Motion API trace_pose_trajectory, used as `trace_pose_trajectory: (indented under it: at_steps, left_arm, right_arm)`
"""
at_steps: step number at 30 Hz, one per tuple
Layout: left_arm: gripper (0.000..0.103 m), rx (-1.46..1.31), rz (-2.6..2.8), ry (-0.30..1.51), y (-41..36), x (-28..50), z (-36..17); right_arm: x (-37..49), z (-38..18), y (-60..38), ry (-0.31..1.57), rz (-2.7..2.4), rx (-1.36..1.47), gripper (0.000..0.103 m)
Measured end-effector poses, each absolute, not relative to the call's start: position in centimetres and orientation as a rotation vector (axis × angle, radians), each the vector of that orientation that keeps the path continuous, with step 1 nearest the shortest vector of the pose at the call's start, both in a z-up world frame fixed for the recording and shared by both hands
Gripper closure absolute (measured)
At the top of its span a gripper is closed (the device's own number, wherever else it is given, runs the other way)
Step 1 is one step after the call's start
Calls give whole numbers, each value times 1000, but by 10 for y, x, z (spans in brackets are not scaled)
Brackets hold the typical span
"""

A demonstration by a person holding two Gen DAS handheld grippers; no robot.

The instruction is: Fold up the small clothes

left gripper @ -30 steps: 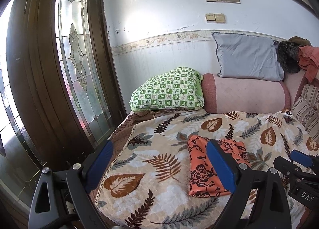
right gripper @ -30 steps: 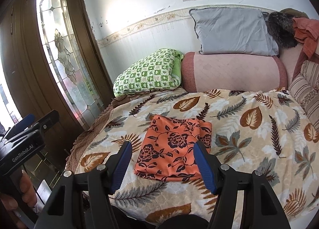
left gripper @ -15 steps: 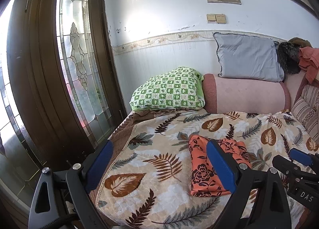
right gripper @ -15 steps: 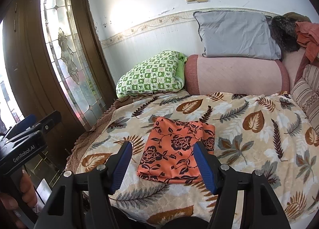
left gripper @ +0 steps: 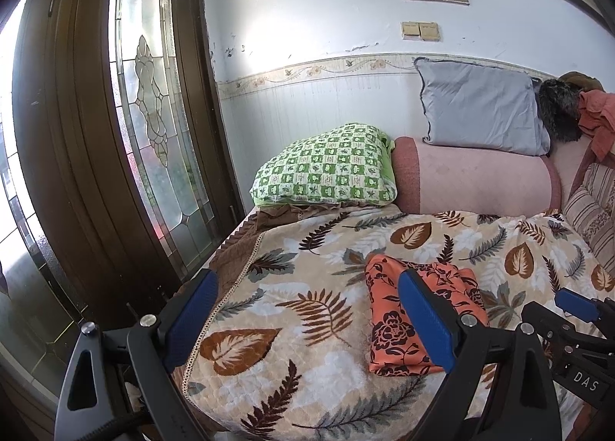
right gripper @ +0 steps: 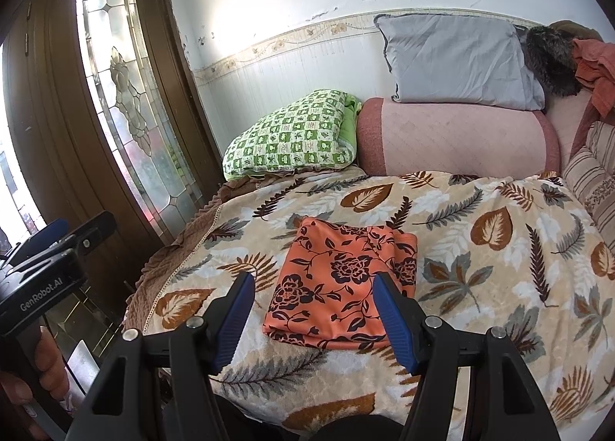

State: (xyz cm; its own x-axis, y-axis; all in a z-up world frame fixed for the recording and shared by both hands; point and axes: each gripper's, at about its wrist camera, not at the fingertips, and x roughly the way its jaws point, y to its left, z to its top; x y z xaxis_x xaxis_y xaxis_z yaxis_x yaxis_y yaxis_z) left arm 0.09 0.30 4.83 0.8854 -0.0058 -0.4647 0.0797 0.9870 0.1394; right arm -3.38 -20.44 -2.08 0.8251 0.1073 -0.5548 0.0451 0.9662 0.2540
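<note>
The orange floral garment (right gripper: 340,287) lies folded into a neat rectangle on the leaf-patterned bedspread (right gripper: 499,248), near the front edge of the bed, with the green checked pillow (right gripper: 292,137) well beyond it at about 11 o'clock and the pink bolster (right gripper: 457,141) at 1 o'clock. Over the last second the garment has drifted slightly down and away in the right wrist view, so the right gripper (right gripper: 313,320) seems to have eased back a touch; the cloth itself keeps its shape. That gripper's fingers stand partly open and hold nothing, with the garment beyond them, not touched. The left gripper (left gripper: 307,320) hovers at the bed's corner, at 9 o'clock from the garment, its fingers spread wide and empty, and it has hardly shifted. Both tools clear of the cloth suggests this piece is finished; the rumpled reddish clothes (right gripper: 594,64) at 2 o'clock may be next
</note>
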Motion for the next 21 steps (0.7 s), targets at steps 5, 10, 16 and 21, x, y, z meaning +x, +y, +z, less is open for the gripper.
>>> trace_pose_trajectory:
  at_steps: [5, 10, 16, 21]
  left_arm:
    - [8, 155, -42, 488, 2, 3, 46]
    - [8, 152, -51, 496, 3, 6, 43]
    - [8, 149, -56, 505, 4, 9, 40]
    - [8, 147, -56, 517, 5, 11, 36]
  right_arm:
    - [-30, -25, -204, 608, 36, 261, 36]
    - [-29, -25, -204, 609, 37, 260, 36]
    - [-27, -27, -202, 612, 37, 261, 36]
    - [-25, -29, -202, 615, 38, 261, 36]
